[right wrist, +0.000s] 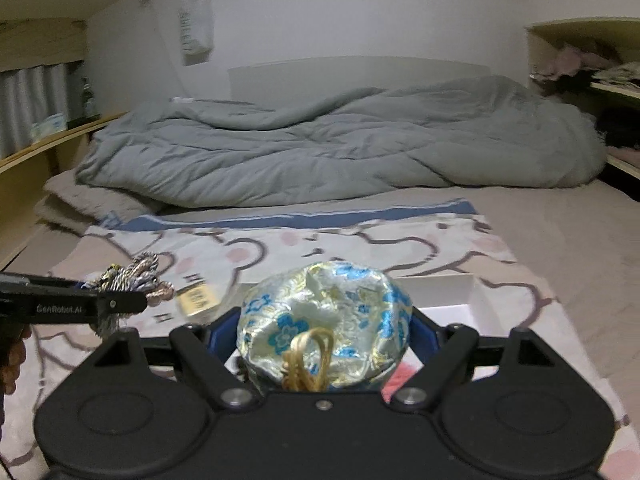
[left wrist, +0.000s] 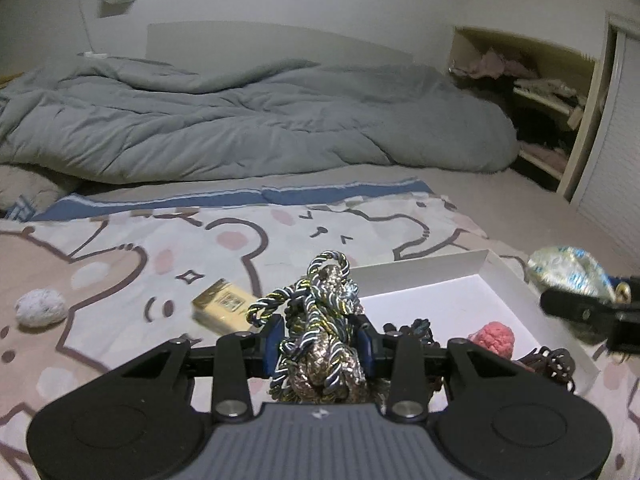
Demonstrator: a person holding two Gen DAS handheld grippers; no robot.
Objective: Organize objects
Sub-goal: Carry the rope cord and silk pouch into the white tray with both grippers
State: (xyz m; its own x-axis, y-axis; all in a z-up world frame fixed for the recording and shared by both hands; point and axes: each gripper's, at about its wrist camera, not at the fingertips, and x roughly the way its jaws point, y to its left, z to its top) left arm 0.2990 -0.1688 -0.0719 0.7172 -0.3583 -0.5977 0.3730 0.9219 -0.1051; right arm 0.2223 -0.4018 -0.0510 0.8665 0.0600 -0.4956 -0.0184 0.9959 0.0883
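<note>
My left gripper [left wrist: 320, 338] is shut on a bundle of twisted metallic cord [left wrist: 320, 320], held above the bear-print blanket just left of a white shallow box [left wrist: 500, 280]. The box holds a pink fuzzy ball [left wrist: 494, 338] and dark beads [left wrist: 556, 362]. My right gripper [right wrist: 324, 332] is shut on a silver-blue brocade pouch [right wrist: 324, 320] with a gold cord loop, held over the box [right wrist: 460, 284]. The pouch also shows in the left wrist view [left wrist: 568, 272], and the cord bundle shows in the right wrist view [right wrist: 132, 276].
A gold box [left wrist: 224, 308] and a white fuzzy ball [left wrist: 40, 306] lie on the bear-print blanket [left wrist: 120, 272]. A grey duvet [left wrist: 240, 128] is heaped behind. Open shelves [left wrist: 540, 100] with clutter stand at the right.
</note>
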